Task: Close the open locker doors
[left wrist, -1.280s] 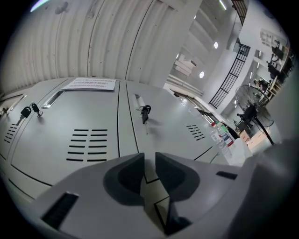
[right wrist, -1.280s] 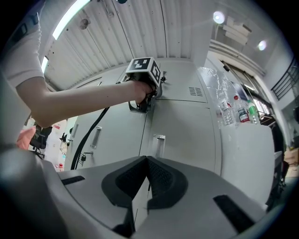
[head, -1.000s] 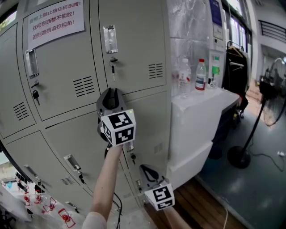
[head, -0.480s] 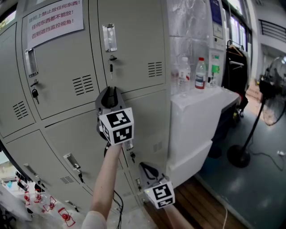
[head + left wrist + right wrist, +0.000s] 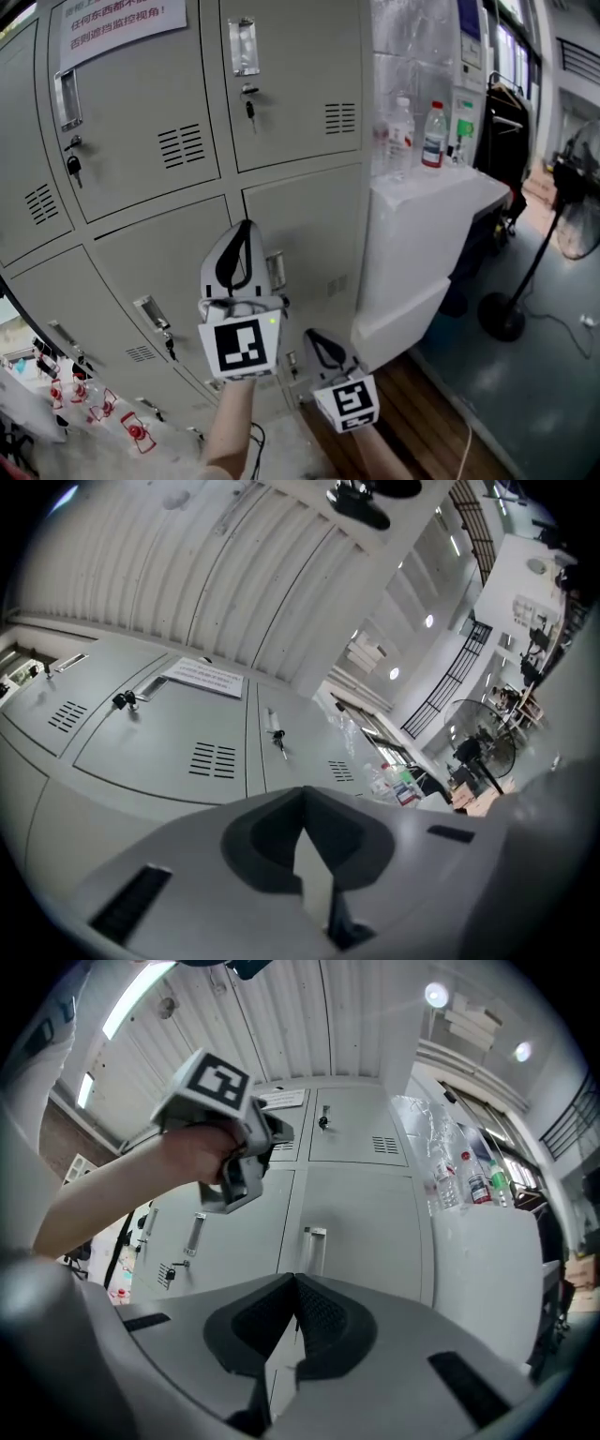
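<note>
Every one of the locker doors (image 5: 141, 122) in the head view appears to lie flush with its frame; none stands visibly ajar, so the closing looks done or nearly so, though doors beyond the picture's edge cannot be judged. The left hand-held gripper (image 5: 246, 232) is raised before the middle row, jaws pressed together with nothing between them; the right hand-held gripper (image 5: 323, 343) hangs lower, near the bottom row, its jaws likewise together and empty. The chief risk, as I judge it, is a door that looks shut but has not latched; it could drift open once left alone. A closed tip pushed carelessly could slip on the smooth metal and catch the handle (image 5: 276, 270) just beside the left gripper, or knock a key (image 5: 249, 111) hanging in a lock above. The bottles (image 5: 433, 136) on the white box (image 5: 422, 244) stand well apart to the right; only a wide swing would threaten them.
</note>
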Motion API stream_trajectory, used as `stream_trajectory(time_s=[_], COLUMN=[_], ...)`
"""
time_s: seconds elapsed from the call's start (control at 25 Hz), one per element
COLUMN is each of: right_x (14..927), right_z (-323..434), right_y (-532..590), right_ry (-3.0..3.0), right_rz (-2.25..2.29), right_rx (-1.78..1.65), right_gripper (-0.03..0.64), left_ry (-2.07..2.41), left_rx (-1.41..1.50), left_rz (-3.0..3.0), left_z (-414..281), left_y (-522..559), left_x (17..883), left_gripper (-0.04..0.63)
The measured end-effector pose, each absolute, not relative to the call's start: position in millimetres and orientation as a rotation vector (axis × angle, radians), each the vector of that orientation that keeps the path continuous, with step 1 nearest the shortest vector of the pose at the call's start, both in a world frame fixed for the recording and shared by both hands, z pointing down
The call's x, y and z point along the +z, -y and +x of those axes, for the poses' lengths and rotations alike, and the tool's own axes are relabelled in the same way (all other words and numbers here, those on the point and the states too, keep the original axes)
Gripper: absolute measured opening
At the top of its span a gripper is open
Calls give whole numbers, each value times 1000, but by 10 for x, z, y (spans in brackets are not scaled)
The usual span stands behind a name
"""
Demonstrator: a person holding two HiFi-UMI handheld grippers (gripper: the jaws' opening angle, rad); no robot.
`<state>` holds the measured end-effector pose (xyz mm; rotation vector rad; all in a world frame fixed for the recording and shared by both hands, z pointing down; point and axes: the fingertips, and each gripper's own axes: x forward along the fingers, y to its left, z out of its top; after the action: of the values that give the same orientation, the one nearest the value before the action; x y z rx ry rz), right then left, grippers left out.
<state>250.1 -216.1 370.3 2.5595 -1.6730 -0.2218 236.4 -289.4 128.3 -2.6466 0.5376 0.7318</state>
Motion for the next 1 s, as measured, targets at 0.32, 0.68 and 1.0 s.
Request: stream_trajectory(time_s=[0.32,0.68,1.0], right_x=[3873,4053,4084], right_z=[2253,2093,1977], right_y=[1943,1850,1911], right_ry=[1659,1631,1633], right_rz=[2561,2596,2561], right_rx=[-230,-228,-233], right_gripper=[6,6,5], left_ry=[-512,-579,-607], left_rx=[556,317,236], left_rz=[-2837,-2975,-3022], left_z=[1757,1401,1343], left_y=[2707,2619,2636], left_x=[2479,3649,3890], left_gripper=[6,6,6])
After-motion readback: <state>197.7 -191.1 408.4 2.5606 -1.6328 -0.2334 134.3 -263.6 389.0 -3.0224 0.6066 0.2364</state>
